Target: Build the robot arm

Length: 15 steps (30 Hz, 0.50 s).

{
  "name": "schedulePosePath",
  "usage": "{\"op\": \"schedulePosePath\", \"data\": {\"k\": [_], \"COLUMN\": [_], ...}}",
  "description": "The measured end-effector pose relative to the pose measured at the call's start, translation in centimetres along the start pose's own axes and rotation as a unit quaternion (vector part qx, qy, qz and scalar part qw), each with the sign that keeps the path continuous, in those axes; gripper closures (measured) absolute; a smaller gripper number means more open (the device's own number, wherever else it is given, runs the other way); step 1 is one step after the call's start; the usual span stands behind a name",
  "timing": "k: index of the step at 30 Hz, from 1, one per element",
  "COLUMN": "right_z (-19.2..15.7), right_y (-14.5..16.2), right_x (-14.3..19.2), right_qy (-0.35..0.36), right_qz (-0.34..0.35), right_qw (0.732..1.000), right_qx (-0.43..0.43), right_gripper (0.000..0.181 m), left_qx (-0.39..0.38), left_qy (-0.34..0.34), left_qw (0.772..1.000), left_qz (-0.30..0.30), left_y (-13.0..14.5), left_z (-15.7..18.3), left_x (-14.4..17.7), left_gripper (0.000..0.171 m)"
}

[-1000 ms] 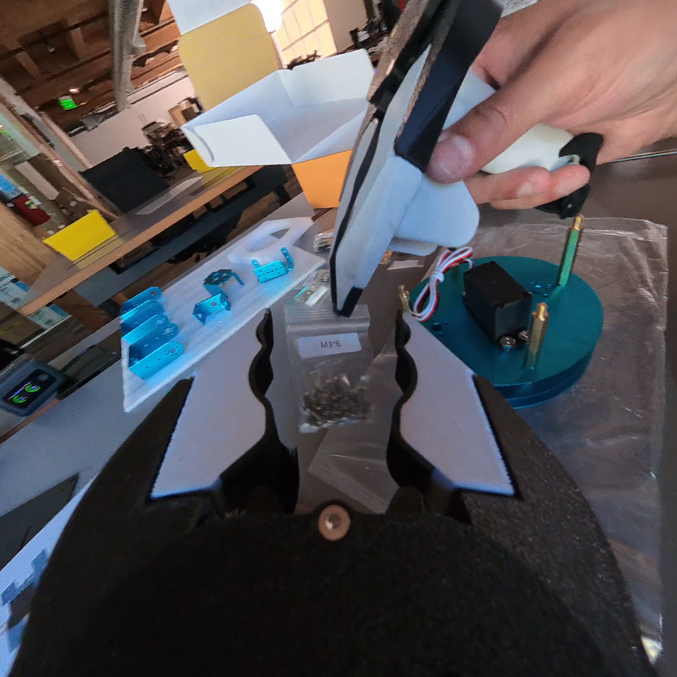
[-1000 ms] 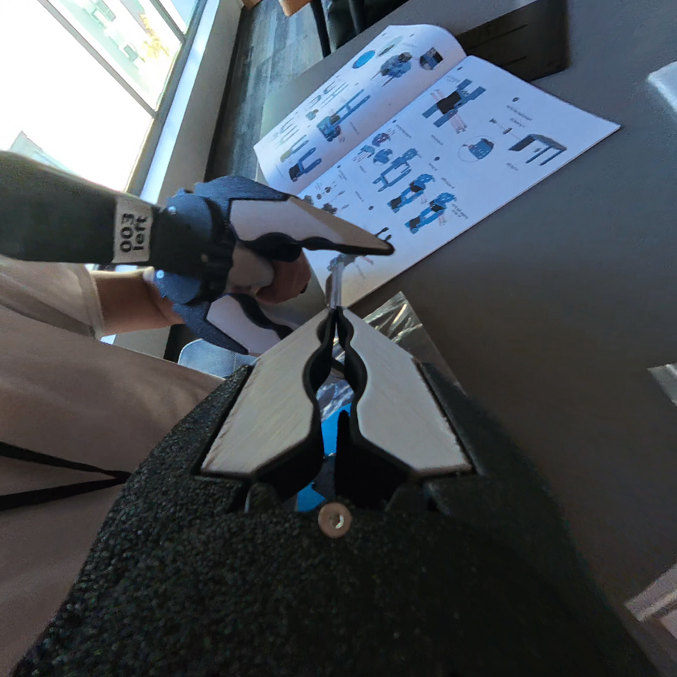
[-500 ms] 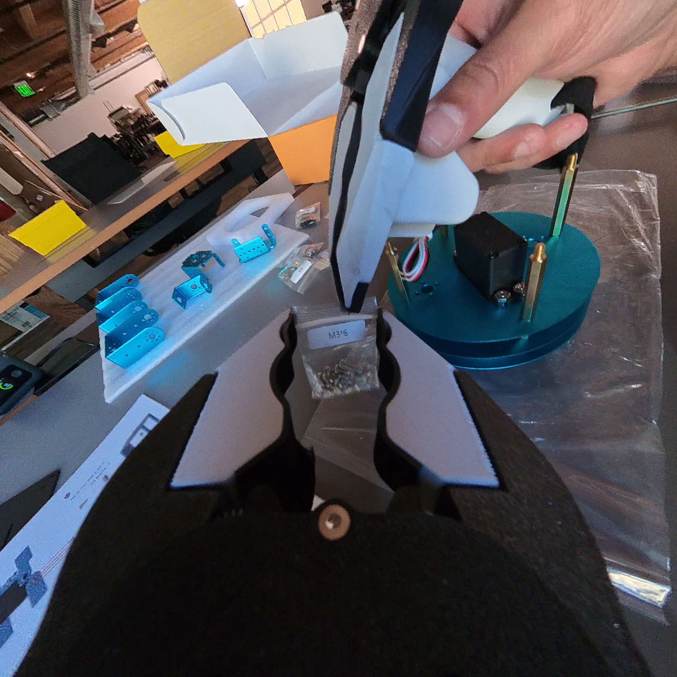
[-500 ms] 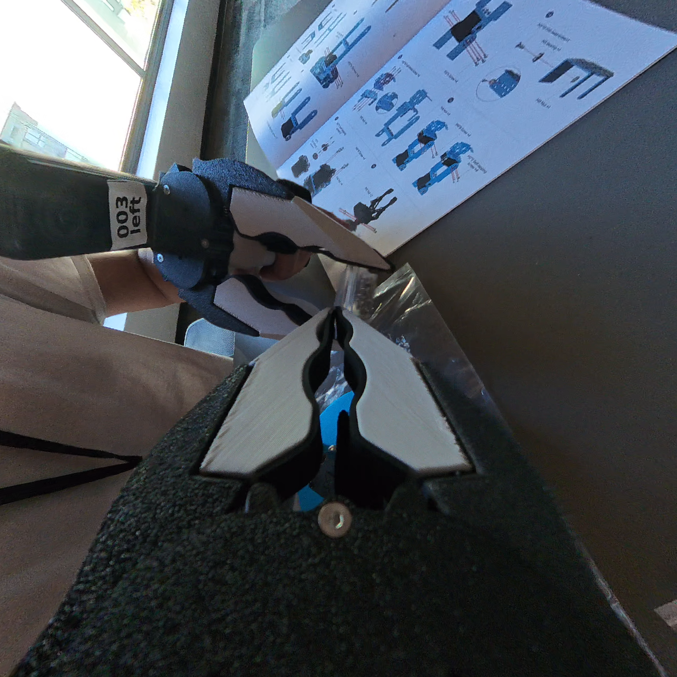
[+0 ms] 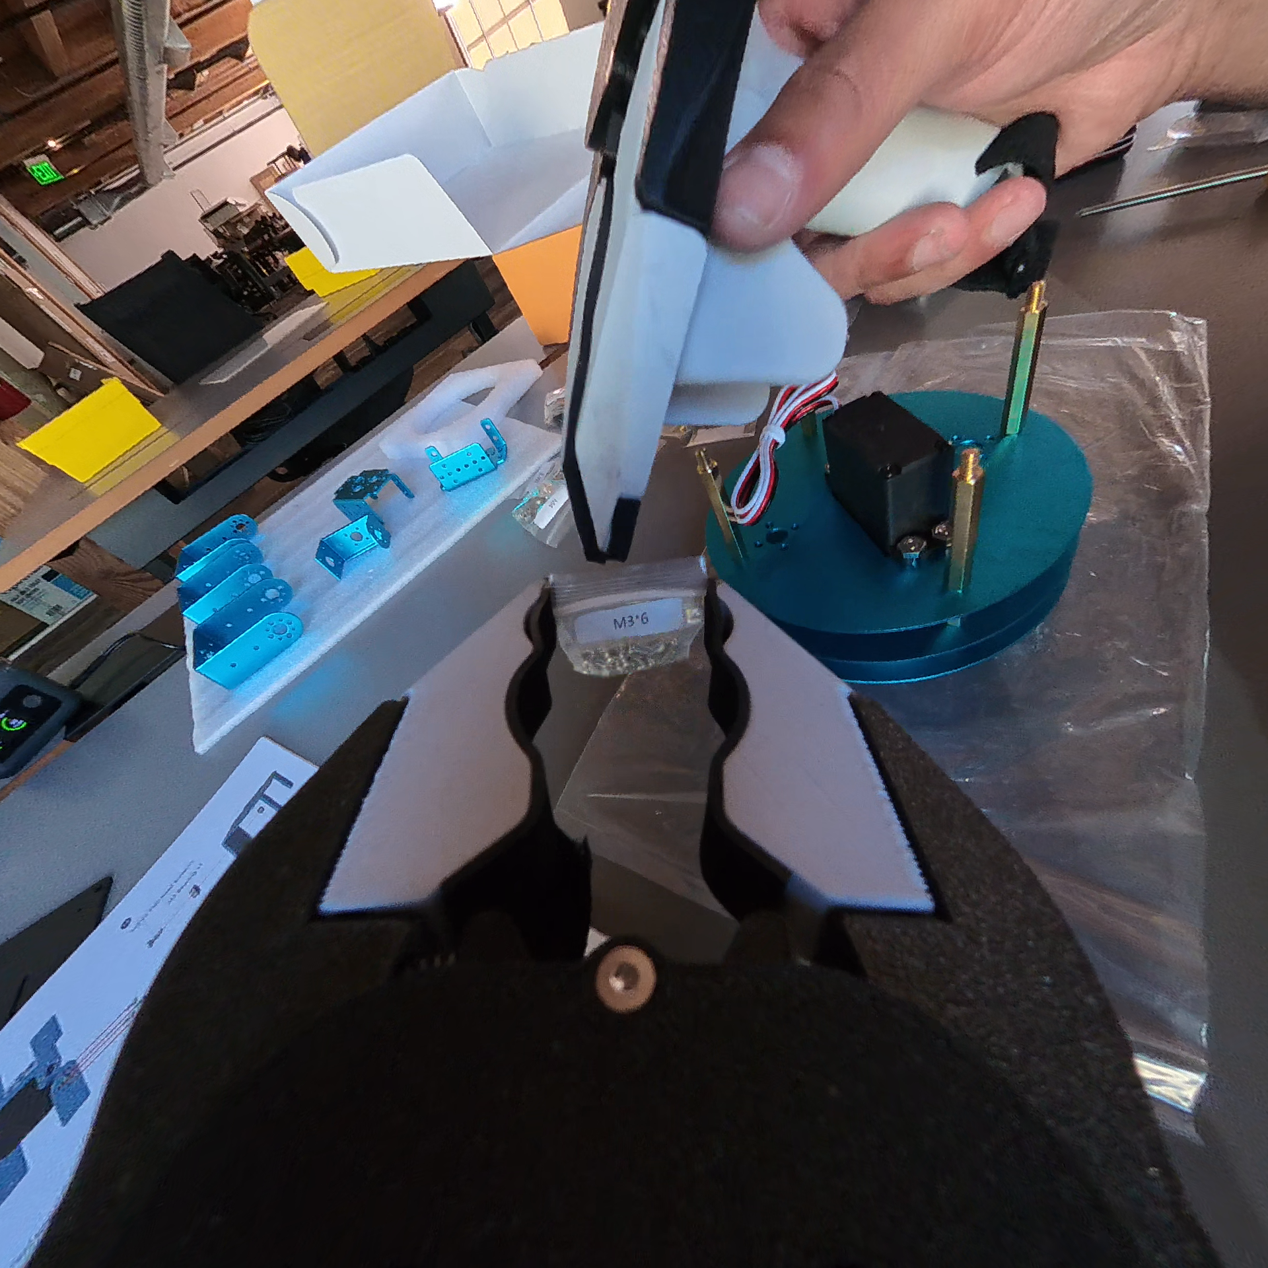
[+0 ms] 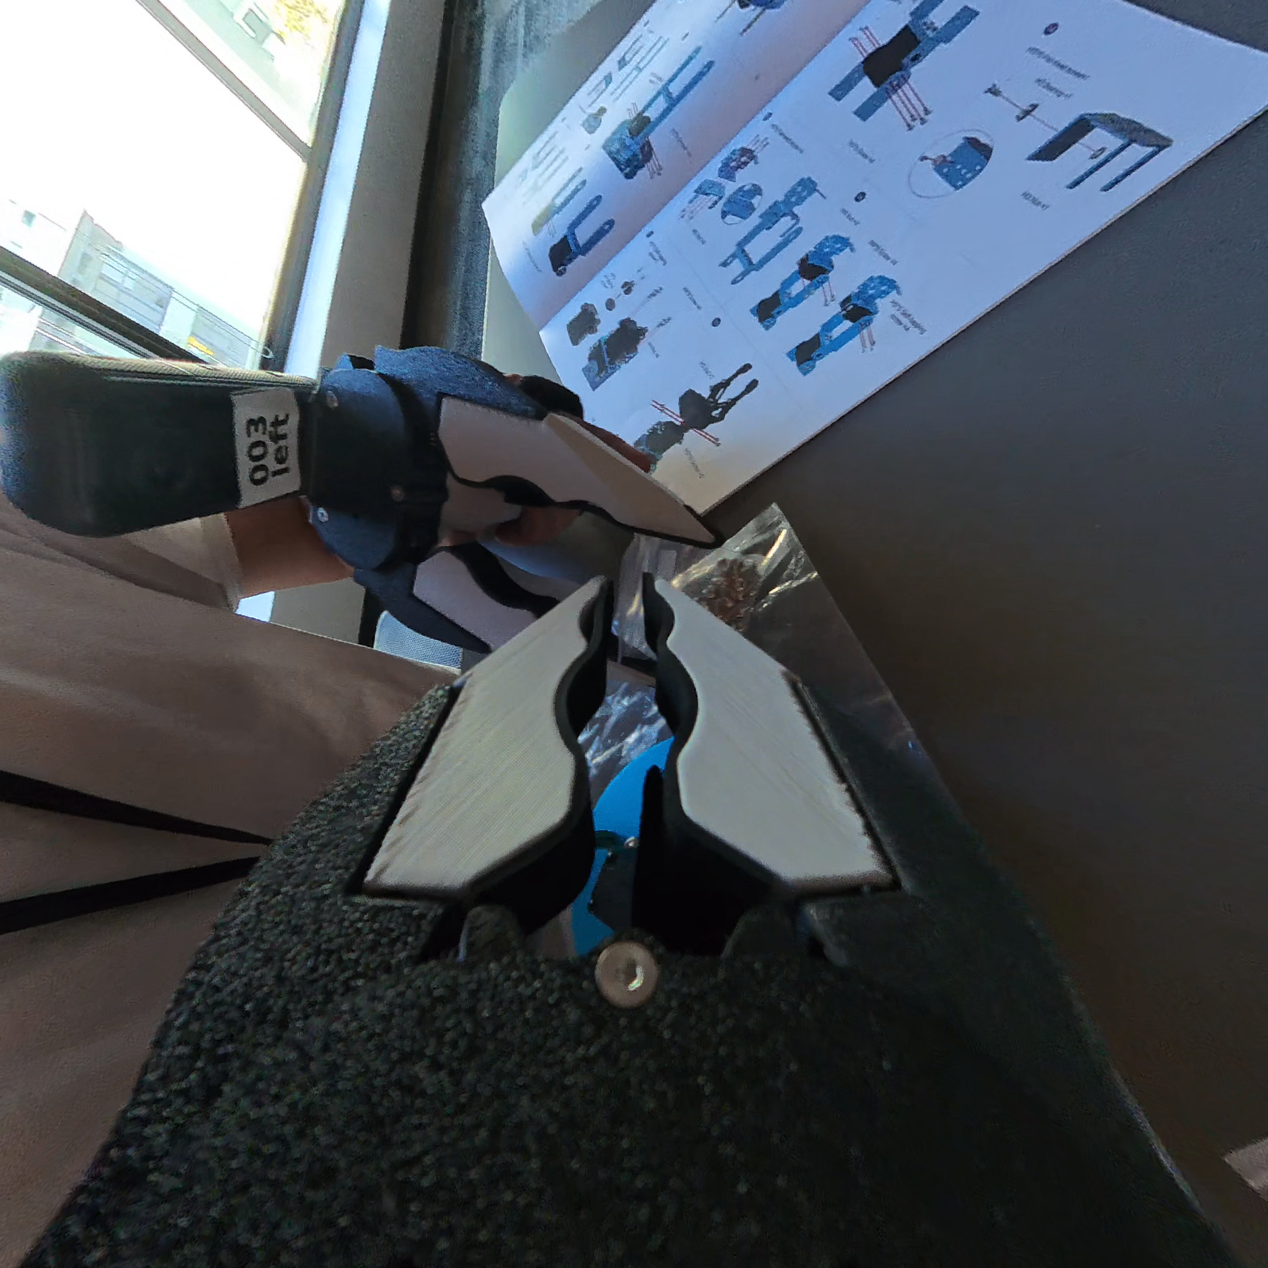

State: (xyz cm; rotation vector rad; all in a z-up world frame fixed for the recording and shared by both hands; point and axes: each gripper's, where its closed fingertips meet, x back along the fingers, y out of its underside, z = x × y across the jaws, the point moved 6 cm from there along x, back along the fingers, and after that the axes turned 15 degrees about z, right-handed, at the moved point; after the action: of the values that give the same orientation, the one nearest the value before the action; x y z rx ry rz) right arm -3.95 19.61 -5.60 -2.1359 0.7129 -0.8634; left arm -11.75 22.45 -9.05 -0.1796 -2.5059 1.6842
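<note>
Left hand-held gripper (image 5: 628,611) pinches my small screw bag (image 5: 630,628) by its sides at 12 o'clock, held steady above the desk (image 5: 103,789). Right hand-held gripper (image 5: 604,542) hangs just above its seal, jaws slightly parted, grasping nothing. Teal base (image 5: 960,590) at 2 o'clock.

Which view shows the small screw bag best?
Left wrist view: the screw bag sits in plain sight between the left gripper fingertips, its label and screws visible. The right wrist view shows only a sliver past the right gripper.
</note>
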Motion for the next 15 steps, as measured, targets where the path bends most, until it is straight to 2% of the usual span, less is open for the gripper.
{"op": "schedulePosePath", "data": {"k": [15], "right_z": [-0.17], "right_y": [-0.07], "right_x": [0.25], "right_qy": [0.009], "right_qz": [0.004], "right_qw": [1.0], "right_qx": [0.01], "right_gripper": [0.176], "left_qx": [0.001], "left_qy": [-0.006], "left_qw": [1.0], "left_qz": [0.005], "left_y": [-0.55], "left_z": [-0.27], "left_x": [0.21], "left_gripper": [0.129]}}
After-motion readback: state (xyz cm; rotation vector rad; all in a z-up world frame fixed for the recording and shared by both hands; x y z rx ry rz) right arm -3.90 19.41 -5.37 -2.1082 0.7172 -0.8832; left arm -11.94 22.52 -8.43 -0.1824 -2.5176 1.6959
